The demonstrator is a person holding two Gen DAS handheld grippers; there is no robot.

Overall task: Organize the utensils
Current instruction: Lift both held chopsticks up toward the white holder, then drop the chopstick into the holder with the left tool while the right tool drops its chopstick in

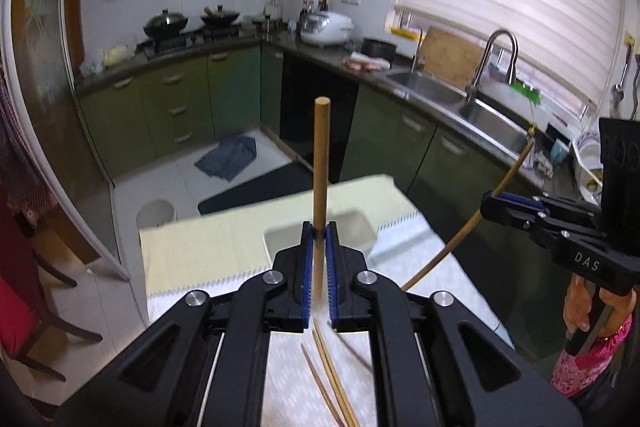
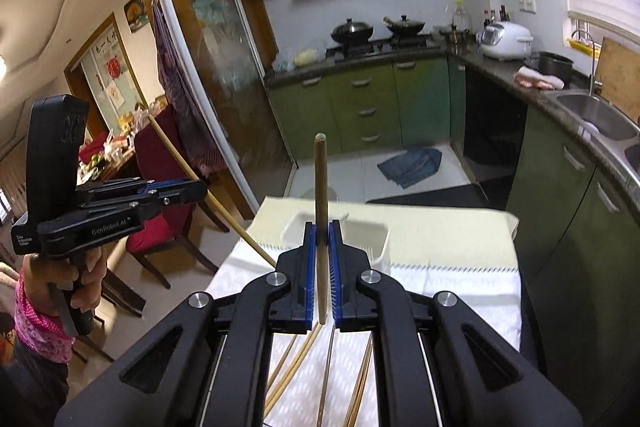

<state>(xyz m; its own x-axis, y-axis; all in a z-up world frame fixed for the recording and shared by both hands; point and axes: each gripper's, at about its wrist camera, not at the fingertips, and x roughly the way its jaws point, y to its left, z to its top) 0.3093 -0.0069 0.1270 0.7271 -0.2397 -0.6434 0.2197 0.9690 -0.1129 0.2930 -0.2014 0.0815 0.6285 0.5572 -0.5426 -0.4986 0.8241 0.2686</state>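
"DAS" on right gripper (image 1: pixel 490 205), "GenRobot.AI" on left gripper (image 2: pixel 200 191)

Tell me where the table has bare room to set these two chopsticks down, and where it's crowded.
Free: the pale mat to the right of the white holder, and the white cloth below the mat's zigzag edge. Also the mat left of the holder. Crowded: the near cloth under both grippers, where loose chopsticks lie crossed.
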